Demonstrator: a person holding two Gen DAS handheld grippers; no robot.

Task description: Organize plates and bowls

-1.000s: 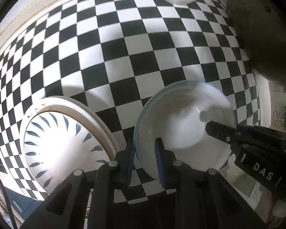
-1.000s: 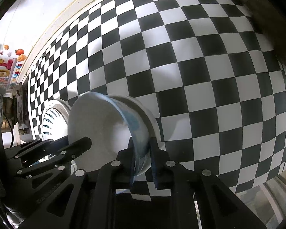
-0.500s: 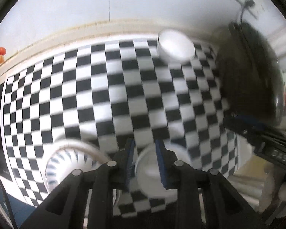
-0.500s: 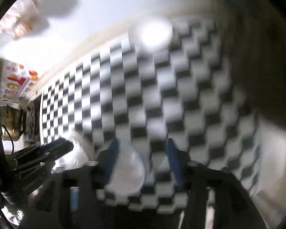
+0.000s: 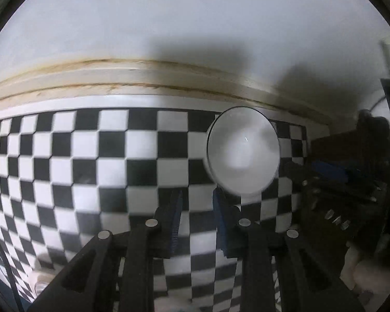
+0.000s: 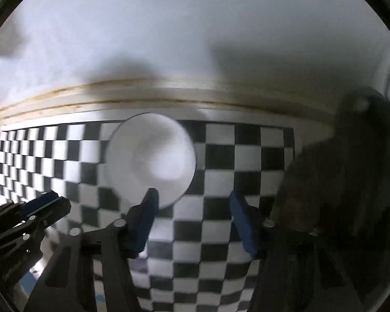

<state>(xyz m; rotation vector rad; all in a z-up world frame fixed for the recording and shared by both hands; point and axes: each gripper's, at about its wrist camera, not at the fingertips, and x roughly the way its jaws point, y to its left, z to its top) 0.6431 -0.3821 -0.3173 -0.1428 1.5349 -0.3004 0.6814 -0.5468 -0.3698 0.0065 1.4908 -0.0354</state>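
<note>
Checkered desk (image 5: 91,156) now near the wall, white bowl (image 5: 243,156) just ahead, plate and earlier bowl left behind, left tool (image 5: 196,215) nearly shut and empty, right tool (image 6: 192,221) half open, closing, empty.

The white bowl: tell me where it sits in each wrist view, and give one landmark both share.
Left wrist: the white bowl sits right of centre, just beyond the fingertips.
Right wrist: the white bowl sits left of centre, above the left finger.
Shared landmark: the checkered mat and its far white border.
</note>
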